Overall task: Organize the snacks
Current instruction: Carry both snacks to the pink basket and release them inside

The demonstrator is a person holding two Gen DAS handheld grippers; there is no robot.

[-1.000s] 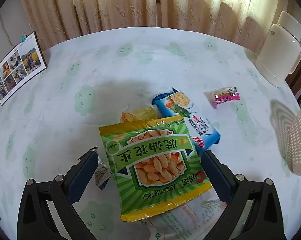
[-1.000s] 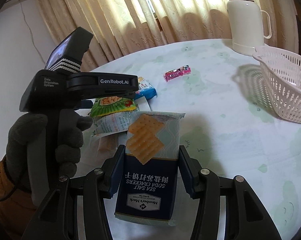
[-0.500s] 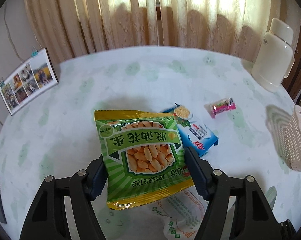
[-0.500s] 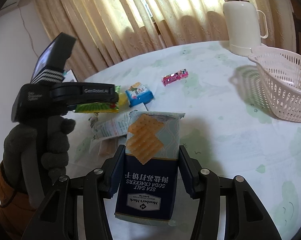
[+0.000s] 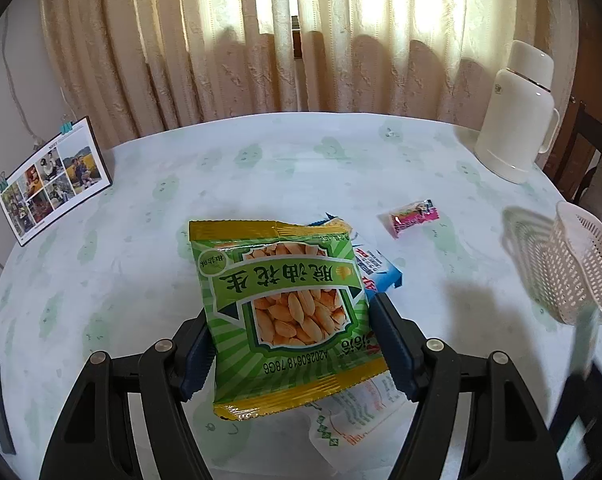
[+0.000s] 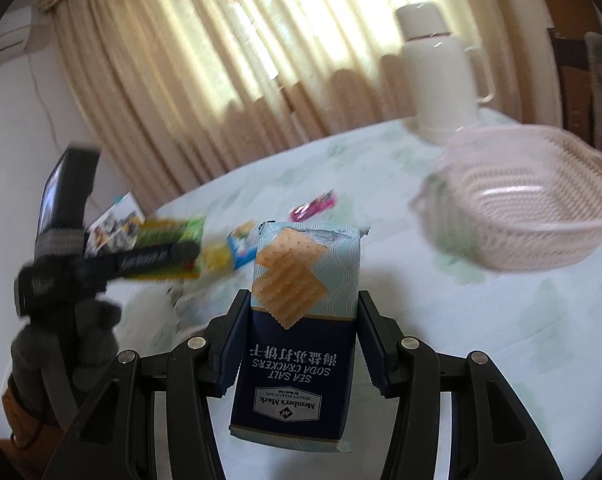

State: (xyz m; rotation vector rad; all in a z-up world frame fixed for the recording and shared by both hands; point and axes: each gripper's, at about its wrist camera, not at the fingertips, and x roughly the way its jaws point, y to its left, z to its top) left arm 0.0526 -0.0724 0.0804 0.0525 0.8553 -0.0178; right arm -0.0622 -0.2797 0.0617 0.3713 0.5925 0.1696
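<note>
Two grippers on my rig, each carrying one snack. Item one: my left gripper (image 5: 289,344), low centre of the left wrist view, partly closed with its blue pads pressed against both side edges of a green peanut packet (image 5: 285,308), which sits tilted between the jaws, clear of the table (image 5: 121,280). Item two: my right gripper (image 6: 299,336), low centre of the right wrist view, jaws narrowed onto the sides of a navy and pale blue soda cracker pack (image 6: 301,332), held upright with its printed text upside down to the camera. Item three: a blue biscuit packet (image 5: 377,270) lying on the table, partly hidden behind the peanut packet's right edge. Item four: a small pink wrapped sweet (image 5: 411,216), right of centre in the left view, well apart from the others. Item five: a white printed bag (image 5: 357,408) flat on the table beneath the peanut packet. Item six: a pale lattice basket (image 6: 533,216) at the right of the right view, nothing visible inside it. Item seven: a cream thermos flask (image 5: 515,112), upper right, near the curtain (image 5: 285,40). Item eight: a photo card (image 5: 51,178) propped at the left edge. The right view is blurred; a gloved hand (image 6: 61,332) grips the left device at its lower left.
</note>
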